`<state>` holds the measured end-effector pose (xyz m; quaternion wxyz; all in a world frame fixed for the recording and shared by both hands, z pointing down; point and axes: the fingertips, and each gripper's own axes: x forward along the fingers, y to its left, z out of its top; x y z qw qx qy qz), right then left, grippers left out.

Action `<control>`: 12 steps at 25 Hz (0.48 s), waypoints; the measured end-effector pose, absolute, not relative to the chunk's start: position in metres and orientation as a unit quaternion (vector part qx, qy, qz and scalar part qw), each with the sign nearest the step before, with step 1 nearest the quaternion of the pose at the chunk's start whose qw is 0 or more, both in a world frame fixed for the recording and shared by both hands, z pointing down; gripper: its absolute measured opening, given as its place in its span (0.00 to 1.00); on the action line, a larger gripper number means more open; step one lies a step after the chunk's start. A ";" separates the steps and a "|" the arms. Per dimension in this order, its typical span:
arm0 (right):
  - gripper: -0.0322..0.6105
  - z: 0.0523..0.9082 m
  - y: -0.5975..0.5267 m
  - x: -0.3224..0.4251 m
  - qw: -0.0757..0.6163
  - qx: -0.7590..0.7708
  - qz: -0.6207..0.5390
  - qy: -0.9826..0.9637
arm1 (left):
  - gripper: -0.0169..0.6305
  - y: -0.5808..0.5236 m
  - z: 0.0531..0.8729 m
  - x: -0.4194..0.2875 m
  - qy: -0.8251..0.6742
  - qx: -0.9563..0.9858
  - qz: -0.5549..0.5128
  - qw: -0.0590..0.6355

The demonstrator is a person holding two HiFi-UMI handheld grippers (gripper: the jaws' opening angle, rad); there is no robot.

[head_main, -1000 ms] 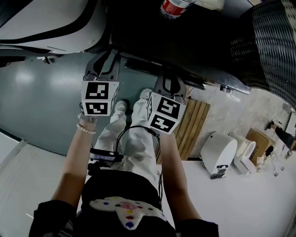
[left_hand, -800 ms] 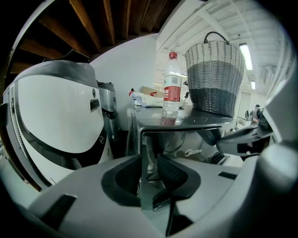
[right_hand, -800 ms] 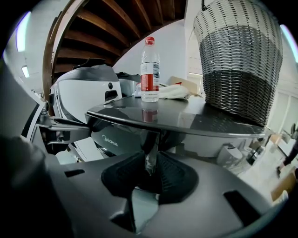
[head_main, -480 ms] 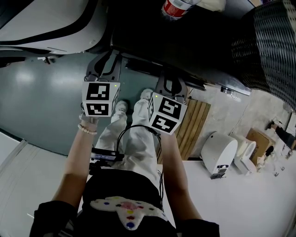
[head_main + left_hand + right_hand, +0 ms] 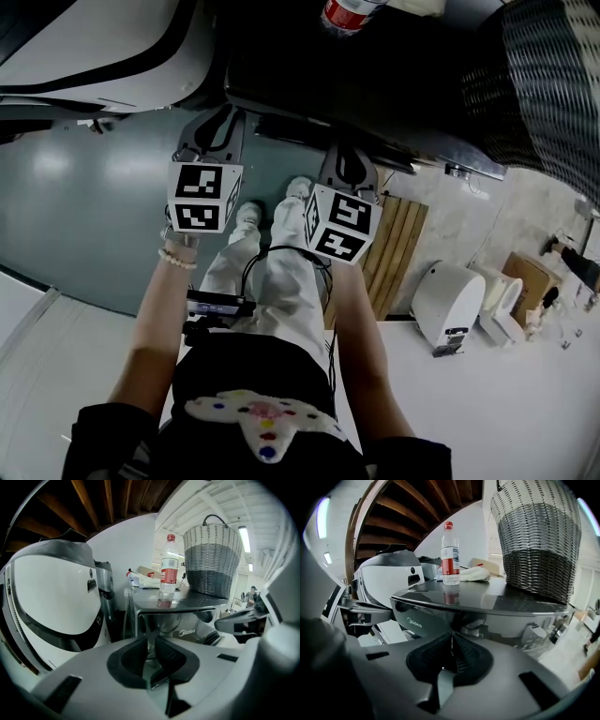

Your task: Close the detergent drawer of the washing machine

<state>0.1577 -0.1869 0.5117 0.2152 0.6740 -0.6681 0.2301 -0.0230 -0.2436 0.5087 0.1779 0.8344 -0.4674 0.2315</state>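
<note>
up on washing machine (image 5: pixel 487 603), red-capped bottle (image 5: pixel 450 555), woven basket (image 5: pixel 536 541), contents hidden

The bottle (image 5: pixel 349 13) and the woven basket (image 5: pixel 548 84) are cut off by the head view's top edge. The washing machine (image 5: pixel 375 84) is too dark there to show its detergent drawer.

You can read only one brand, "Midea", in pale letters on the dark glossy front of the washing machine (image 5: pixel 415 624), legible in both gripper views, while the print on the water bottle (image 5: pixel 450 555) with its red label is too small to read.
</note>
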 end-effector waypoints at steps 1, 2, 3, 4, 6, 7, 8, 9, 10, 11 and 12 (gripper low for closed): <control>0.06 0.510 -0.186 0.157 0.216 0.674 0.227 -0.669 | 0.10 -0.241 0.507 -0.022 -0.464 0.837 0.231 0.174; 0.06 0.508 -0.184 0.156 0.215 0.674 0.225 -0.670 | 0.07 -0.239 0.504 -0.021 -0.461 0.840 0.231 0.171; 0.06 0.505 -0.182 0.155 0.214 0.673 0.224 -0.671 | 0.05 -0.236 0.502 -0.020 -0.457 0.842 0.230 0.169; 0.06 0.503 -0.180 0.153 0.213 0.672 0.224 -0.673 | 0.04 -0.233 0.499 -0.019 -0.453 0.845 0.230 0.168; 0.06 0.497 -0.176 0.149 0.208 0.670 0.224 -0.677 | 0.04 -0.228 0.491 -0.020 -0.447 0.849 0.229 0.164; 0.06 0.493 -0.174 0.147 0.206 0.669 0.222 -0.679 | 0.04 -0.226 0.485 -0.021 -0.444 0.852 0.228 0.160; 0.06 0.488 -0.171 0.145 0.203 0.669 0.220 -0.681 | 0.04 -0.224 0.478 -0.021 -0.441 0.855 0.225 0.155; 0.06 0.483 -0.169 0.144 0.201 0.668 0.217 -0.683 | 0.04 -0.222 0.471 -0.020 -0.438 0.859 0.221 0.149; 0.06 0.477 -0.167 0.143 0.198 0.668 0.213 -0.685 | 0.04 -0.220 0.463 -0.019 -0.434 0.862 0.218 0.144; 0.06 0.471 -0.164 0.141 0.195 0.667 0.210 -0.687 | 0.04 -0.216 0.456 -0.019 -0.430 0.866 0.215 0.138; 0.06 0.465 -0.161 0.140 0.193 0.667 0.206 -0.690 | 0.04 -0.213 0.450 -0.018 -0.426 0.869 0.213 0.133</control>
